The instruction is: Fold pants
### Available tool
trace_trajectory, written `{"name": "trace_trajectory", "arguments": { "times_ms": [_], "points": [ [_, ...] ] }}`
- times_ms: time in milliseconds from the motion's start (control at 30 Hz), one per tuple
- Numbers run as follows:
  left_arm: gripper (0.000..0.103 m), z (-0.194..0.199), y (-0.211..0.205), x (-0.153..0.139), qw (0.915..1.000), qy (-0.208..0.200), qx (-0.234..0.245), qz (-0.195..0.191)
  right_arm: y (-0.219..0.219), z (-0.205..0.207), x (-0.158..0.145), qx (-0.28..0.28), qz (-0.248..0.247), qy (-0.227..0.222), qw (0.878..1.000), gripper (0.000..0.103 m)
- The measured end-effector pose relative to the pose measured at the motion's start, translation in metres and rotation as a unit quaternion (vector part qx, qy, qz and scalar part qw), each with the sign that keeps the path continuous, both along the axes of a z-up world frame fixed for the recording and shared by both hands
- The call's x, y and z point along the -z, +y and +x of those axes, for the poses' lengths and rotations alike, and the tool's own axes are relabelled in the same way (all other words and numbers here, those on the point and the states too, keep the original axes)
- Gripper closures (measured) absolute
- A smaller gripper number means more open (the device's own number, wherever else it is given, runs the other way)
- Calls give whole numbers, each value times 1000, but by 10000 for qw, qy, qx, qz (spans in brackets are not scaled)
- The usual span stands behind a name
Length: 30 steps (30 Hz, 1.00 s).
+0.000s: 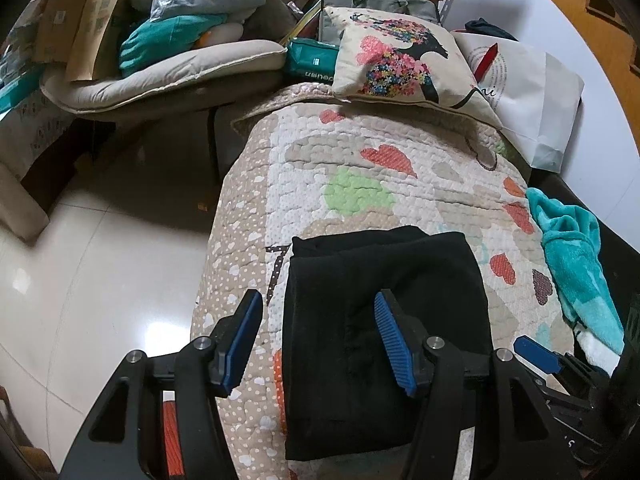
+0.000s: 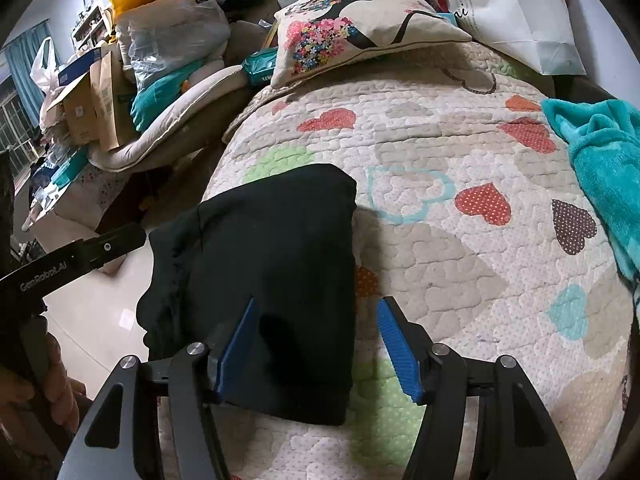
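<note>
The black pants [image 1: 384,340] lie folded into a compact rectangle on the heart-patterned quilt [image 1: 360,168], near its left edge. My left gripper [image 1: 320,340] hovers open over the pants' left edge, one blue pad above the quilt and the other above the cloth. In the right wrist view the pants [image 2: 272,272] sit left of centre. My right gripper [image 2: 318,350] stands open over their right edge, and no pad presses the cloth. A blue finger [image 1: 536,354] of the right gripper shows at the lower right of the left wrist view.
A printed pillow [image 1: 404,64] and a white paper bag [image 1: 536,96] lie at the quilt's far end. A teal towel [image 2: 608,168] is bunched at the right. Glossy tiled floor [image 1: 100,260] drops away on the left, beyond it a cluttered cushioned chair [image 1: 160,72]. A person's hand [image 2: 56,384] holds the left gripper's handle.
</note>
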State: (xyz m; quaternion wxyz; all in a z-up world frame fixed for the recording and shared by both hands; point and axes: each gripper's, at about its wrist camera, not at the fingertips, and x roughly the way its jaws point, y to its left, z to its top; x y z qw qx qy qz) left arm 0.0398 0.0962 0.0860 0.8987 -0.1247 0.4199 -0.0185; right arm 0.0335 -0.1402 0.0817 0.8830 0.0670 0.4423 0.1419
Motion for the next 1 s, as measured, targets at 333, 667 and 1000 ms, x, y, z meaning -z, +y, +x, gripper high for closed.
{"name": "trace_trajectory", "arguments": {
  "times_ms": [333,667,1000],
  "points": [
    [45,3,2,5,9998,160,-32,-75,0,0,4,11,16,62,10000,34],
    [45,7,7,16,9985,435,-51,-341,-1,2,4,12,38,95,9999,31],
    [45,18,26,42,9855,944,-197,-1396,3,26,6,-106,72,243,9996,26]
  ]
}}
